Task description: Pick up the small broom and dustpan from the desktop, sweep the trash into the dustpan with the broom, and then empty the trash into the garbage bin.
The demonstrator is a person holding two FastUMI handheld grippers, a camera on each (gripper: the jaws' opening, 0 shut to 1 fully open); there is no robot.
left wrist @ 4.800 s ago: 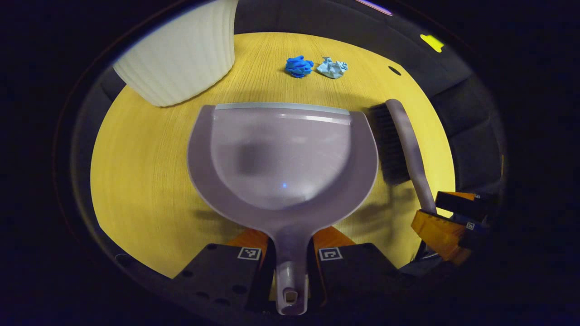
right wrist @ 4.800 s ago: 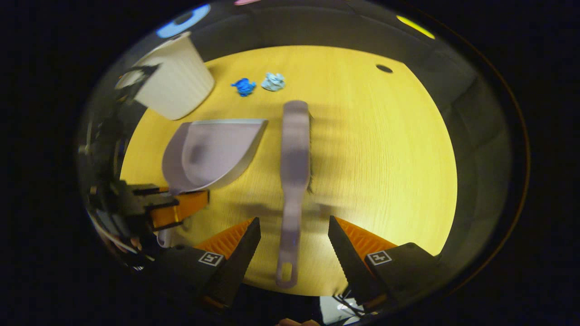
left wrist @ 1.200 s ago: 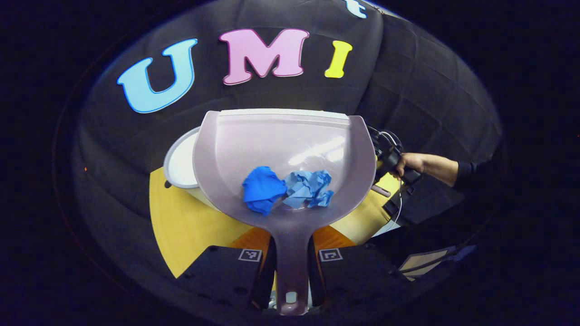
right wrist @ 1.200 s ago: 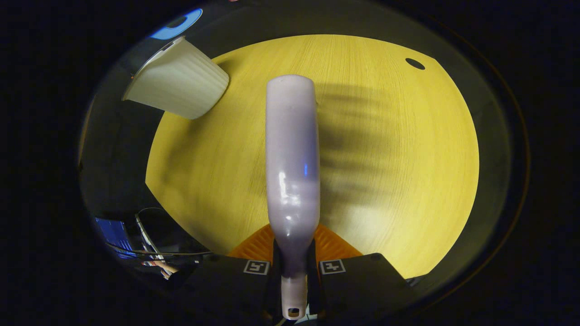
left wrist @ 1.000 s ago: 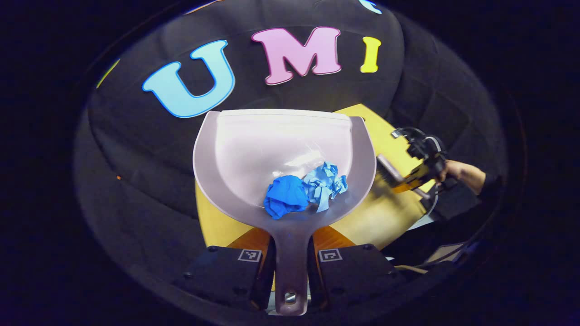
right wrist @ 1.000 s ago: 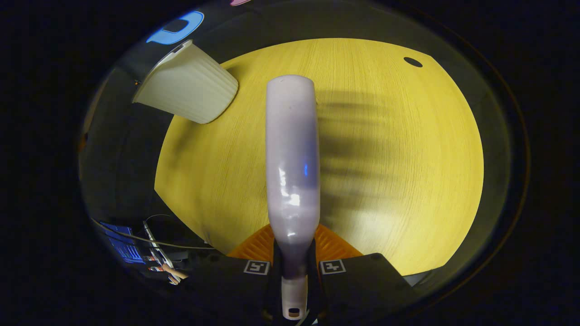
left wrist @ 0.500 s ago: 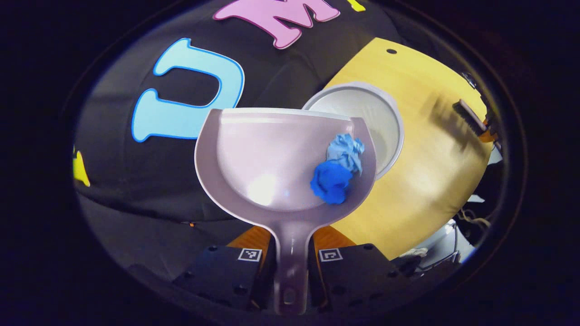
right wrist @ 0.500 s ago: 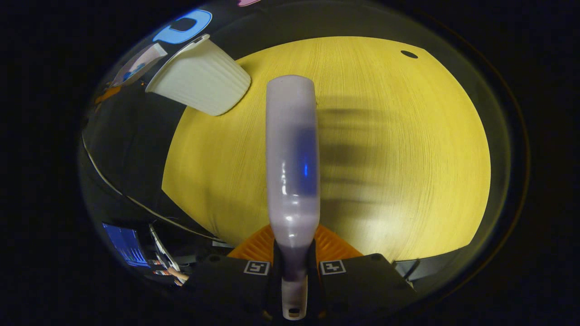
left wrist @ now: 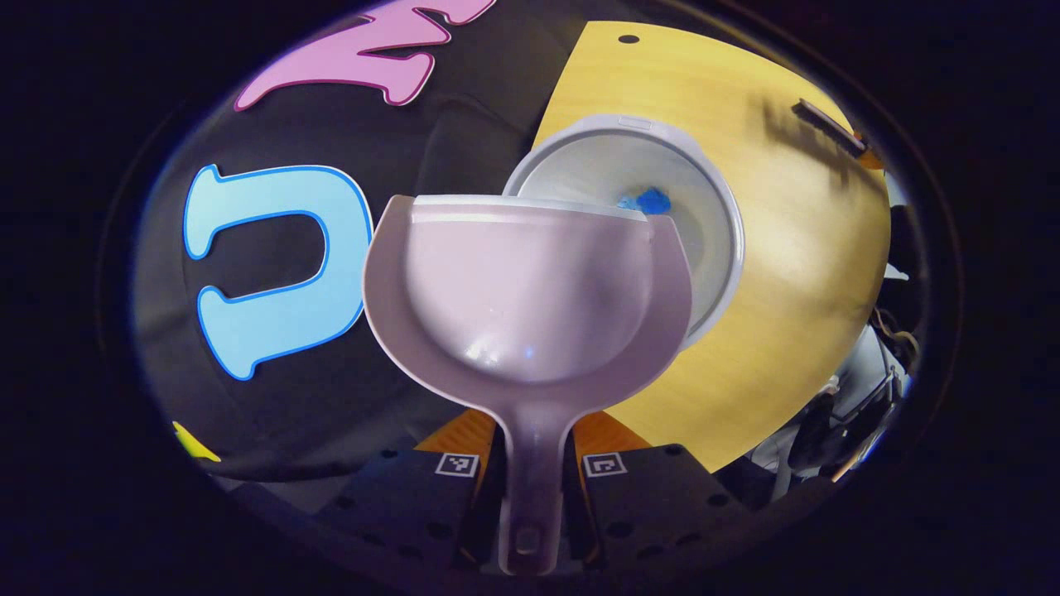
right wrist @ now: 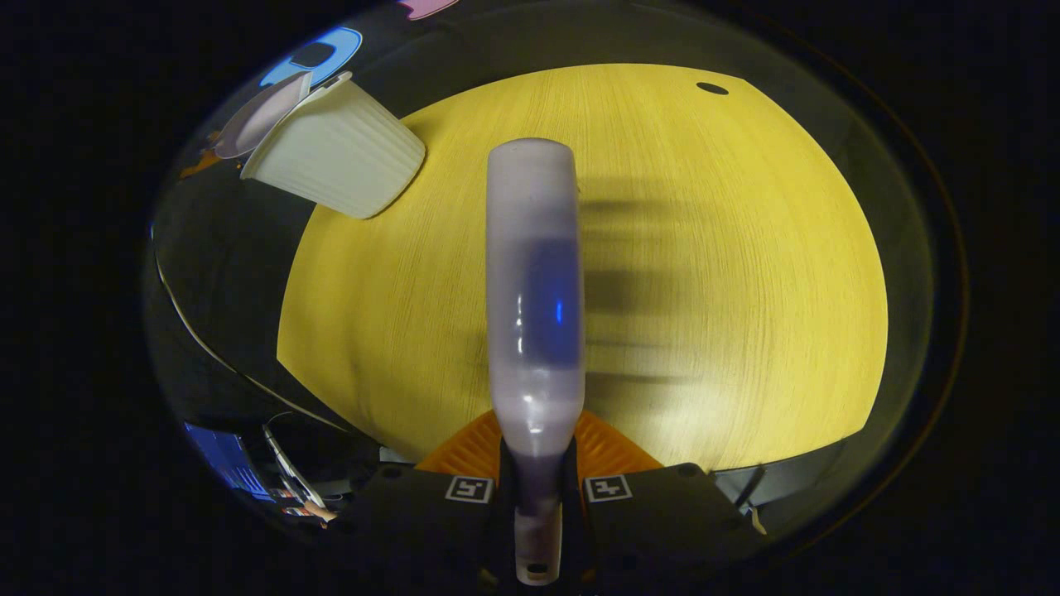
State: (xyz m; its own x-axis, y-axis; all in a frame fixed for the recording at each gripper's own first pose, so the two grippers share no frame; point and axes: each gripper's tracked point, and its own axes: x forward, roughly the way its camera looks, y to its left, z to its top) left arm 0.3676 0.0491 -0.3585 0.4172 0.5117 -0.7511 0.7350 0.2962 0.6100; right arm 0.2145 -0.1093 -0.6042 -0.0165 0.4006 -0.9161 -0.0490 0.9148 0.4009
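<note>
Trash gone from dustpan (left wrist: 530,290) into bin (left wrist: 712,240); emptying looks done. Left tool (left wrist: 530,488) pinches dustpan handle, right tool (right wrist: 538,497) pinches broom (right wrist: 534,281) over counter (right wrist: 729,273).

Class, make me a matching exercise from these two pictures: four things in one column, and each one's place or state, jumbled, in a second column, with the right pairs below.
Things
1. dustpan
2. broom
3. blue paper ball
4. garbage bin

Places or states
A. lying inside the bin
B. standing on the yellow desktop, white and open at the top
C. held by its handle in the right gripper, above the desktop
D. held by its handle in the left gripper, its tray bare, over the bin

Pairs: 1-D, 2-C, 3-A, 4-B
</note>
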